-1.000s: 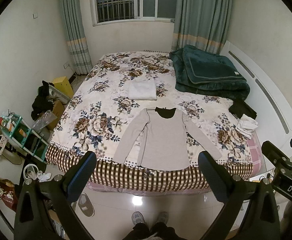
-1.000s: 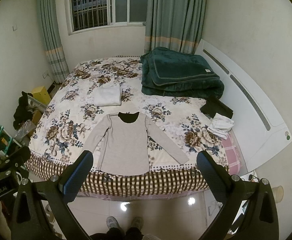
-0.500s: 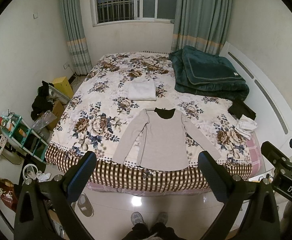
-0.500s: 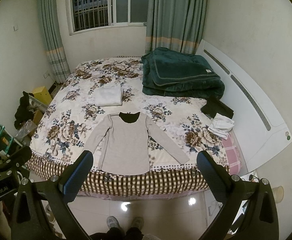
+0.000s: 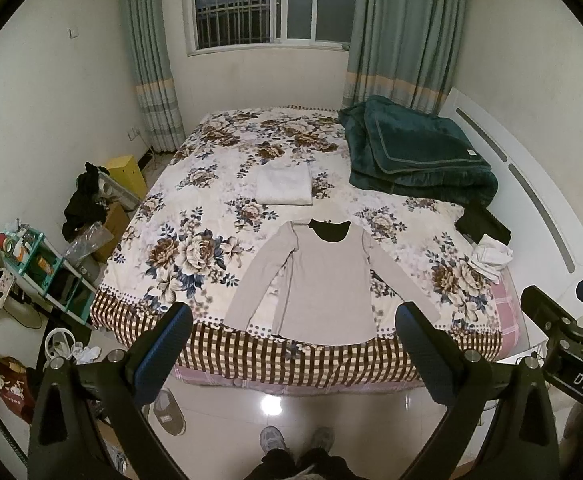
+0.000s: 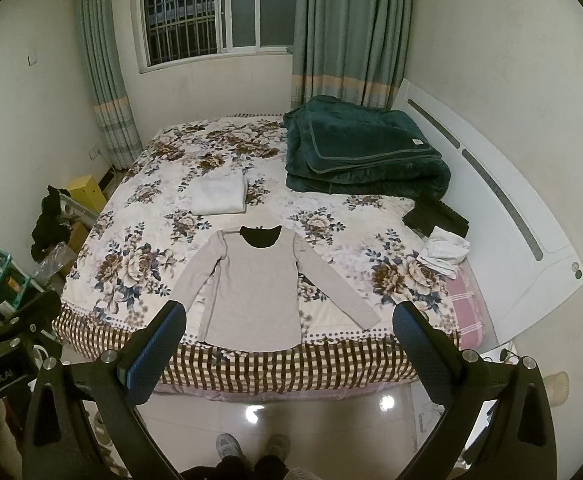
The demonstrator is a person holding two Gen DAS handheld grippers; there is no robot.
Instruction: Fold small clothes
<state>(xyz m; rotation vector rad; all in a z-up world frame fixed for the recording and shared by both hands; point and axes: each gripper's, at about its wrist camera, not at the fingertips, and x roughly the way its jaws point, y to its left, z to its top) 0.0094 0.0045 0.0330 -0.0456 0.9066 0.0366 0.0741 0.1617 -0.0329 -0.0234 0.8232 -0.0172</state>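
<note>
A grey long-sleeved top (image 5: 323,280) lies flat and spread out near the front edge of the floral bed (image 5: 195,248), sleeves angled outward; it also shows in the right wrist view (image 6: 255,288). My left gripper (image 5: 293,336) is open and empty, held well above the floor in front of the bed. My right gripper (image 6: 289,332) is open and empty at the same height. A folded white garment (image 5: 285,186) lies farther back on the bed, also in the right wrist view (image 6: 219,196).
A folded dark green blanket (image 5: 415,152) sits at the back right of the bed. A black item (image 5: 483,226) and crumpled white cloth (image 5: 491,256) lie by the white headboard (image 6: 491,208). A shelf (image 5: 47,276), boxes and shoes crowd the floor at left.
Both grippers have drifted very slightly; the views are almost unchanged. The top has not moved.
</note>
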